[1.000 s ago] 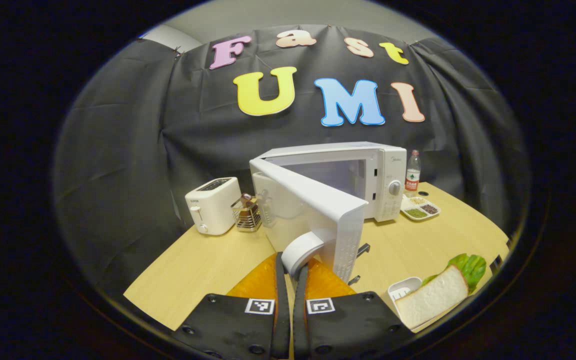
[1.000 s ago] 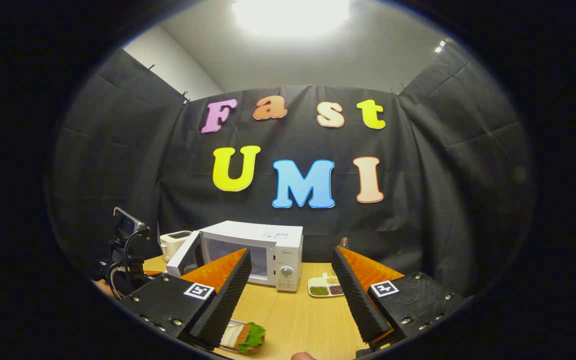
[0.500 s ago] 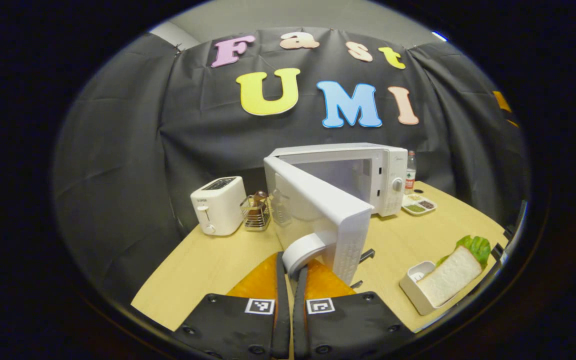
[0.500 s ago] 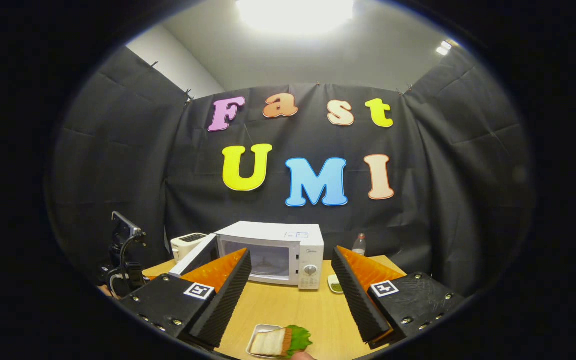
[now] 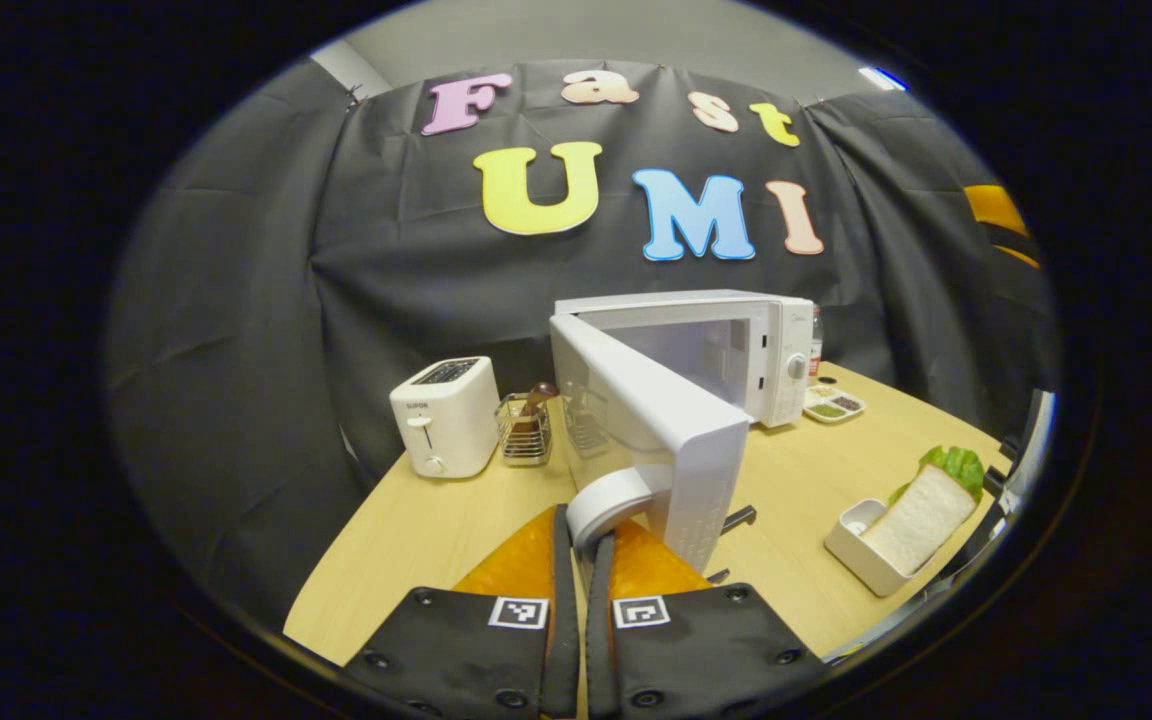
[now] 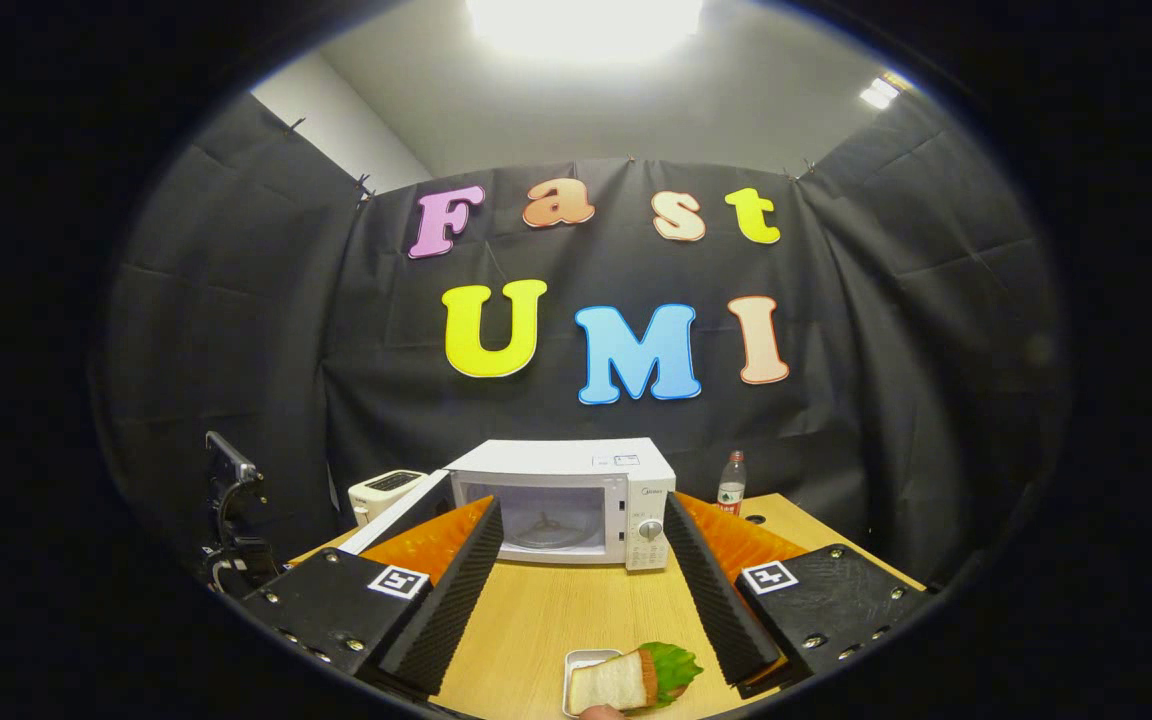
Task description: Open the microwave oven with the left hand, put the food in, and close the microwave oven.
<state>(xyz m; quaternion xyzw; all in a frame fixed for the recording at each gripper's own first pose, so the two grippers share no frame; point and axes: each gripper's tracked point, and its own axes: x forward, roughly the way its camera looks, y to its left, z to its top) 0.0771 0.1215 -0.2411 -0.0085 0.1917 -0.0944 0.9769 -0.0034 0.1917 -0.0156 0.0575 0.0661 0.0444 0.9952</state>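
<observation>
The white microwave (image 5: 736,345) stands at the back of the wooden table (image 5: 416,530), its door (image 5: 656,410) swung far out toward me. My left gripper (image 5: 581,528) is shut on the door's round white handle (image 5: 611,498). The food, a slice of bread with lettuce (image 5: 926,505), lies in a small white tray (image 5: 856,545) at the right table edge. In the right gripper view the microwave (image 6: 626,470) shows its cavity and turntable. My right gripper (image 6: 581,510) is open and hangs above the table, with the bread and lettuce (image 6: 626,680) low between its fingers.
A white toaster (image 5: 446,415) and a wire rack (image 5: 526,428) stand left of the microwave. A divided dish of seasonings (image 5: 833,403) and a bottle (image 6: 731,483) are to its right. A dark rig with cables (image 6: 231,500) is at the left edge.
The door has swung further open with my left gripper on its handle. The right gripper view has turned toward the microwave front, and the bread tray now sits more to the right between its fingers.
</observation>
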